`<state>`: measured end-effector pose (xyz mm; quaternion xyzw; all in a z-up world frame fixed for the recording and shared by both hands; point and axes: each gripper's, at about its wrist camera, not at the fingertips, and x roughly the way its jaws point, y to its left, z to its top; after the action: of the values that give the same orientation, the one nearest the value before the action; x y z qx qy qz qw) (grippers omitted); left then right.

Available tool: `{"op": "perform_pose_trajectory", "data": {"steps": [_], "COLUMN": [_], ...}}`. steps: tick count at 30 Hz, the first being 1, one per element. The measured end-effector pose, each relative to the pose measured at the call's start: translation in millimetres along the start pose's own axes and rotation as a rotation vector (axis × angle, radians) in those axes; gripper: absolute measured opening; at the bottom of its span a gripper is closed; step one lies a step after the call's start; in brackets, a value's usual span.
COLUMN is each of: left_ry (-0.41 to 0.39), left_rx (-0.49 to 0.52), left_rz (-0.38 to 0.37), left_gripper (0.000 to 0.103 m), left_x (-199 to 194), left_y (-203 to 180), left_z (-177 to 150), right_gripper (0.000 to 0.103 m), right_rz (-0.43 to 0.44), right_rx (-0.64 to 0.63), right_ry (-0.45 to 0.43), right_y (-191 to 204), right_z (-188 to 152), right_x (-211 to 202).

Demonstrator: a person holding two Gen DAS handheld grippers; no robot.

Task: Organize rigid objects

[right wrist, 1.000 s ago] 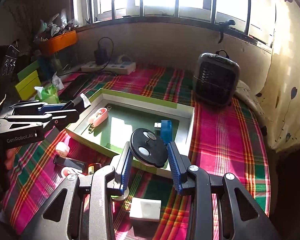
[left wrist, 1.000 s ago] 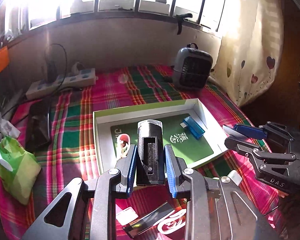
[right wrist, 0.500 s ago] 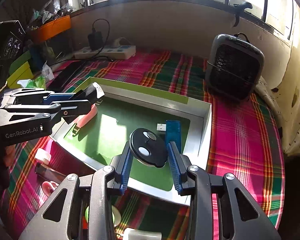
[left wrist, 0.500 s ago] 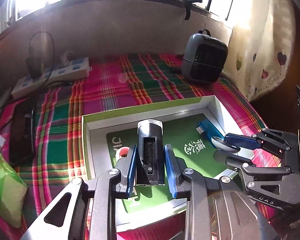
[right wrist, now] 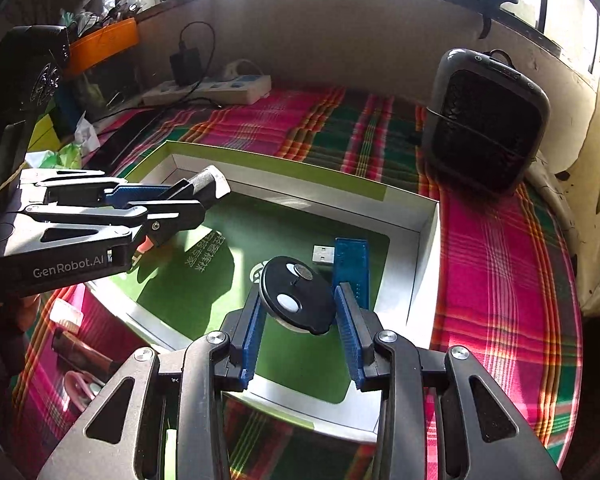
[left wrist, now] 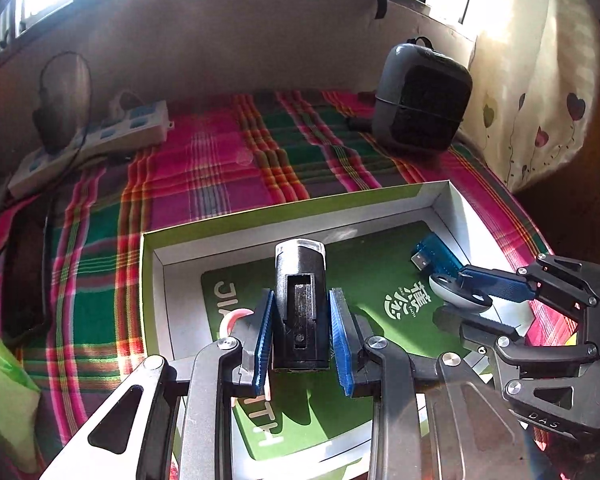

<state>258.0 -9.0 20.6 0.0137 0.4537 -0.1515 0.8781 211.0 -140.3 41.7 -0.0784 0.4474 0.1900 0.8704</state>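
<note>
My left gripper [left wrist: 302,316] is shut on a black cylindrical device with a clear cap [left wrist: 300,300] and holds it above the left half of the shallow box [left wrist: 260,220]. It also shows in the right wrist view [right wrist: 188,200]. My right gripper [right wrist: 298,306] is shut on a round black disc with a white button [right wrist: 296,300], above the box's right half [right wrist: 428,236]; it also shows in the left wrist view [left wrist: 466,294]. A blue USB stick [right wrist: 350,260] lies in the box by the right wall. A pink object [left wrist: 236,316] lies in the box under my left gripper.
A grey heater [right wrist: 484,120] stands at the back right on the plaid cloth. A white power strip [left wrist: 100,140] lies at the back left. A green bag [left wrist: 4,392] is at the left. Small items [right wrist: 72,348] lie on the cloth left of the box.
Both grippers moved forward and down over the box with their objects still held. The box now fills more of both views.
</note>
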Motion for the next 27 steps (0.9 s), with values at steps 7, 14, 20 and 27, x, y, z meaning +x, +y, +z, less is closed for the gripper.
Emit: {"op": "perform_pose_trajectory", "data": {"steps": [7, 14, 20, 27], "left_ry": [0.013, 0.013, 0.014, 0.013], "left_rx": [0.005, 0.000, -0.006, -0.005], "left_rz": [0.005, 0.004, 0.001, 0.002], "left_gripper": [0.026, 0.026, 0.026, 0.026], "left_x": [6.8, 9.9, 10.5, 10.0], "left_y": [-0.8, 1.0, 2.3, 2.4], "left_z": [0.1, 0.8, 1.1, 1.1], "right_gripper": [0.036, 0.037, 0.037, 0.037], "right_rz": [0.016, 0.029, 0.053, 0.059], "right_rx": [-0.006, -0.014, -0.005, 0.011], "right_ry": [-0.004, -0.007, 0.013, 0.022], "right_y": [1.3, 2.5, 2.4, 1.8], "right_z": [1.4, 2.7, 1.9, -1.5], "right_x": [2.1, 3.2, 8.0, 11.3]}}
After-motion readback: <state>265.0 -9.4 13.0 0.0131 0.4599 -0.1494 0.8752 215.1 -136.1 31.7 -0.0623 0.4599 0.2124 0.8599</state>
